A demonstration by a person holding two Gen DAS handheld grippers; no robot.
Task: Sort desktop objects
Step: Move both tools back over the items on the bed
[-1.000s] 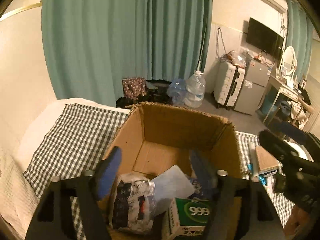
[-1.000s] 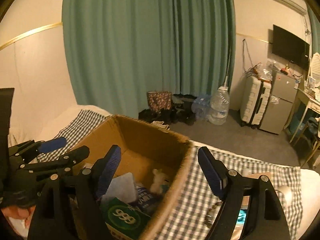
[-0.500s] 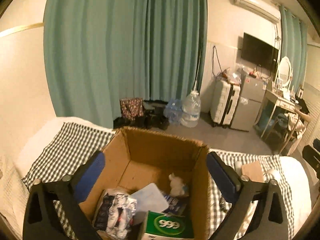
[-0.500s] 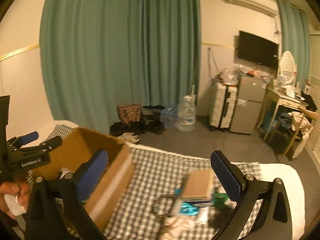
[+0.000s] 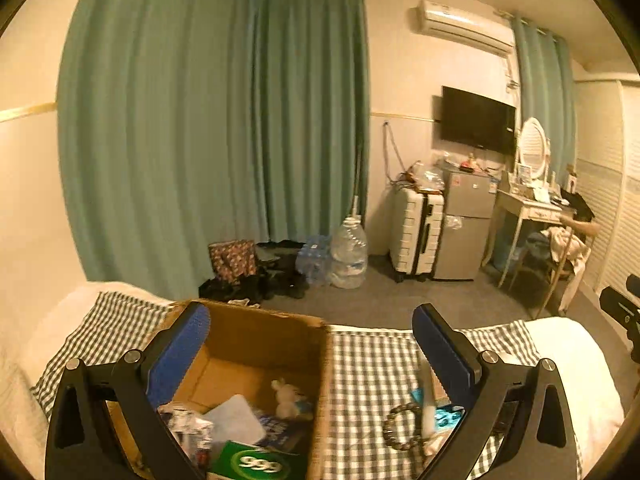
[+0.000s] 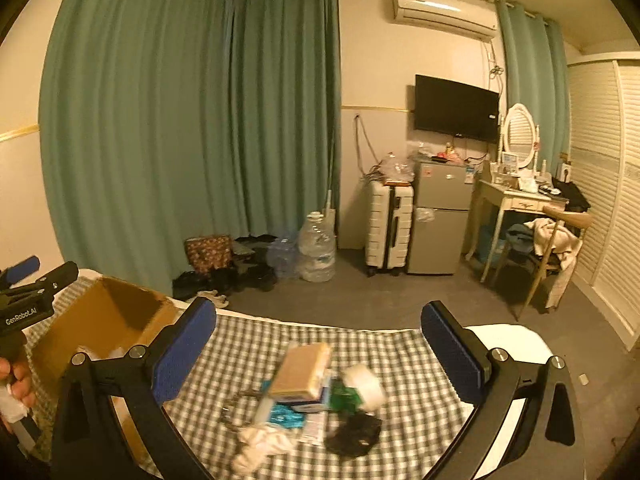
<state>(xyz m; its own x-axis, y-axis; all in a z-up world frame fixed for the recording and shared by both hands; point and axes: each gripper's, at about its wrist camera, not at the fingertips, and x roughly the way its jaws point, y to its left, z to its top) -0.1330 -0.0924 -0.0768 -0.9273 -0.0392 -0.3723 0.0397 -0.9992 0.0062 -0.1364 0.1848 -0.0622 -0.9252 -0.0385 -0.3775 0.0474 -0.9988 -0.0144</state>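
Both grippers' jaws wide apart and empty above cardboard box [image 5: 256, 344], clutter pile [image 6: 312, 396] on checked cloth [image 6: 400, 364].

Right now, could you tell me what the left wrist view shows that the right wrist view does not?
Only the left wrist view looks into the brown cardboard box: a green 999 carton and a small white plush toy. Only the right wrist view shows the tan flat box and crumpled white cloth. Both show the box, the checked cloth and an open claw: left, right.

Left tongs [image 5: 310, 344] spread wide, nothing between fingers; right tongs [image 6: 318, 340] likewise, level, side by side.
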